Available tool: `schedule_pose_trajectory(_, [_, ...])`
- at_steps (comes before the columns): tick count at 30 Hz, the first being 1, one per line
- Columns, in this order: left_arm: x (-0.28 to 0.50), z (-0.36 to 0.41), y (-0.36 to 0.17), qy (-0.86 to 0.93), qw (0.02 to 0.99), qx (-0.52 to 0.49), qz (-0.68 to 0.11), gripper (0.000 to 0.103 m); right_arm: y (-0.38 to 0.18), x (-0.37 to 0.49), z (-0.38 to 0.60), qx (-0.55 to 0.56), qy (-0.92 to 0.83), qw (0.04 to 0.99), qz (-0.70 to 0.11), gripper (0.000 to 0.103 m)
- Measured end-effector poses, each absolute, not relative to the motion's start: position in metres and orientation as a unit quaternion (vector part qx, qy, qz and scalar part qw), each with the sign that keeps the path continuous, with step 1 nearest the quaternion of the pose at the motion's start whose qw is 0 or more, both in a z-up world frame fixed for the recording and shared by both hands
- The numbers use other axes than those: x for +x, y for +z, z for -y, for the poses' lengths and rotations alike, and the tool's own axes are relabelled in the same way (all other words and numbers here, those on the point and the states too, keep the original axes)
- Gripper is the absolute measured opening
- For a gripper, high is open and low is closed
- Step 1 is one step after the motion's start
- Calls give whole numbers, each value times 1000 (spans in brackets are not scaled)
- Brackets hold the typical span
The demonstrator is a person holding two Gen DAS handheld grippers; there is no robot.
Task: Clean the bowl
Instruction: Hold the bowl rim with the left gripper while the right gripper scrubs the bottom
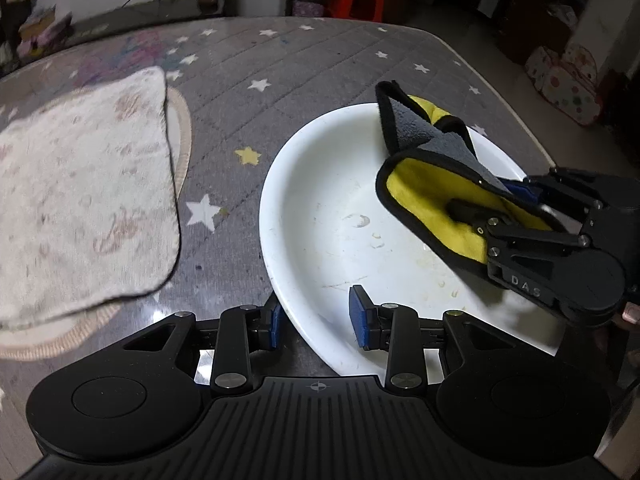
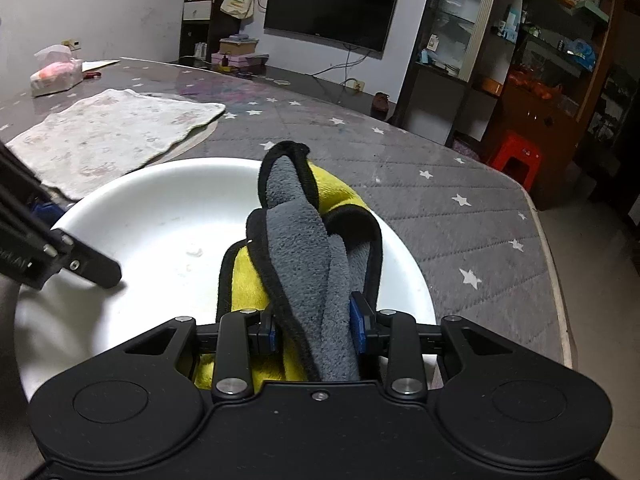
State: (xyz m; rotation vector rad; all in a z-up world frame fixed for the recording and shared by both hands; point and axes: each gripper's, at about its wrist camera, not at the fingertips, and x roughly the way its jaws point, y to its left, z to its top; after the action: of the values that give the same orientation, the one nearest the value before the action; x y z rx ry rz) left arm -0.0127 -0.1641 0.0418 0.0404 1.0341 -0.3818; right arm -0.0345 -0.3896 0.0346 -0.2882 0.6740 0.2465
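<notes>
A wide white bowl (image 1: 332,208) stands on the table, with faint smears and small bits on its bottom; it also shows in the right wrist view (image 2: 160,216). My left gripper (image 1: 318,318) straddles the bowl's near-left rim, one blue pad outside and one inside, with a gap on both sides, so it is open. My right gripper (image 2: 316,330) is shut on a yellow and grey cloth with black trim (image 2: 304,248), held over the bowl's right half. The cloth (image 1: 432,160) and the right gripper (image 1: 496,196) show at the right in the left wrist view.
A pale patterned towel (image 1: 80,208) lies on a round mat left of the bowl, also seen in the right wrist view (image 2: 116,136). The grey star-patterned table cover (image 1: 280,68) runs to the far and right edges. A tissue pack (image 2: 56,72) sits far left. A red stool (image 2: 516,156) stands beyond the table.
</notes>
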Motion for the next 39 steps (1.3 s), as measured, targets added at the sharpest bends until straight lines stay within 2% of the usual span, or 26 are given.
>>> schedule_pose_trajectory(15, [-41, 172, 44, -188, 840, -14, -508, 40, 35, -41, 390, -139, 116, 927, -329, 34])
schedule_pose_trajectory(39, [-28, 165, 43, -201, 841, 11, -503, 31, 42, -70, 382, -144, 154, 912, -352, 34])
